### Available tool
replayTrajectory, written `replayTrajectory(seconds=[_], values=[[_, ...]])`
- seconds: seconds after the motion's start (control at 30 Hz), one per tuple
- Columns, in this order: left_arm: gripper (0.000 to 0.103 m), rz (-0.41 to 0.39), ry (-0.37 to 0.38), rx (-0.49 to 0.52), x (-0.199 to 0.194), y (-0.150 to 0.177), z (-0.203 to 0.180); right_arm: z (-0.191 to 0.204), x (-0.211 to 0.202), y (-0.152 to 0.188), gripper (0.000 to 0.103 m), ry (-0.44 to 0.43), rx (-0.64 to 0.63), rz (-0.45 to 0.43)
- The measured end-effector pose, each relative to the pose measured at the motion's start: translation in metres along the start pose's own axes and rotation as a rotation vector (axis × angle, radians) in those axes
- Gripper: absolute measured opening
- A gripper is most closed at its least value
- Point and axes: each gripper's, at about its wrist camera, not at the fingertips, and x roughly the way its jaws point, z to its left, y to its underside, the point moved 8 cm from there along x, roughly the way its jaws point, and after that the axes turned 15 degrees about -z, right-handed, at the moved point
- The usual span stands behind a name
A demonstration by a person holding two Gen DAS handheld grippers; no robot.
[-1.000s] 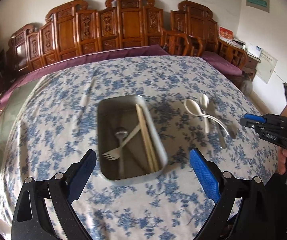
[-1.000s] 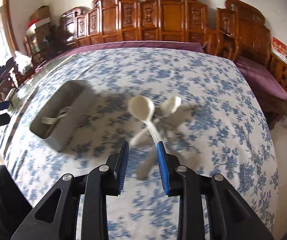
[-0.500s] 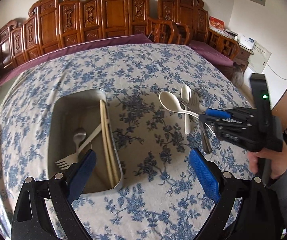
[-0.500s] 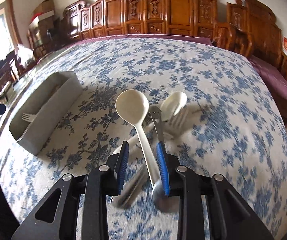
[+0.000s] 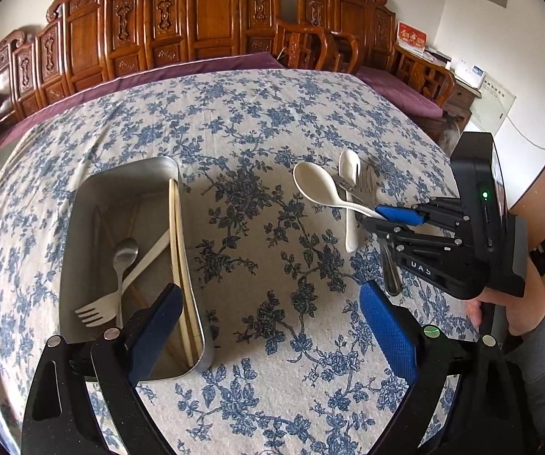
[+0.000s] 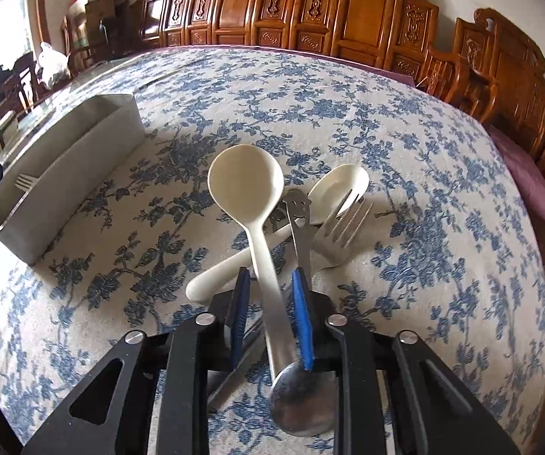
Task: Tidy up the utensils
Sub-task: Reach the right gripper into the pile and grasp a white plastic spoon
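Left wrist view, left gripper (image 5: 268,326): wide open and empty, hovering over the surface (image 5: 257,121) with its left pad above the near right corner of the steel tray (image 5: 82,204).
Left wrist view, tray contents: a metal spoon (image 5: 122,261), a white plastic fork (image 5: 120,292) and wooden chopsticks (image 5: 179,265) along the right wall.
Left wrist view, loose pile: at 2 o'clock from the tray, well apart from it; the large white spoon (image 5: 316,187) has its handle running into the right gripper (image 5: 380,218).
Left wrist view, hard to tell: the right gripper's body covers the handle ends, so the contact itself is hidden.
Right wrist view, right gripper (image 6: 270,295): nearly closed around the large white spoon (image 6: 247,197), whose handle passes between the blue pads; whether both pads press it I cannot tell.
Right wrist view, neighbours: a smiley-ended steel handle (image 6: 299,227) lies just beside the right pad, a small white spoon (image 6: 342,189) crosses beneath, and a steel fork (image 6: 342,223) sits at 1 o'clock.
Risk: the pads may pinch the steel handle too, dragging the pile along.
Risk: a smooth, thin handle could swivel or slip out on the way to the tray at 10 o'clock.
Right wrist view, unclear: a round steel bowl at the gripper's base, its owner uncertain.
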Motion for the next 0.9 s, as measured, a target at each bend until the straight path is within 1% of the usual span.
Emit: replayTrajectory(seconds=[0.1,0.17,0.27,0.37,0.47,0.53,0.7,0.9], values=[[0.091,0.004,-0.004,0.003,0.002,0.001,-0.004,-0.003,0.002,-0.002,0.019,0.010,-0.006,-0.002],[0.091,0.007,-0.005,0.007,0.003,0.001,-0.007,-0.005,0.002,-0.002,0.009,0.016,-0.006,-0.002],[0.091,0.010,-0.007,0.019,0.004,0.000,-0.012,-0.011,-0.001,-0.005,0.005,0.011,0.024,-0.008],[0.091,0.013,-0.009,0.030,0.008,-0.002,-0.019,-0.019,-0.012,-0.013,0.005,-0.001,0.063,-0.044],[0.091,0.017,-0.008,0.035,0.015,-0.003,-0.027,-0.036,-0.027,-0.022,0.005,-0.001,0.116,-0.094],[0.091,0.021,-0.009,0.039,0.021,-0.003,-0.032,-0.048,-0.031,-0.024,0.005,0.006,0.145,-0.107],[0.091,0.041,-0.012,0.041,0.042,-0.003,-0.047,-0.084,-0.035,-0.017,0.005,0.054,0.207,-0.103],[0.091,0.046,-0.017,0.049,0.063,-0.009,-0.071,-0.115,-0.038,-0.007,0.005,0.092,0.257,-0.097]])
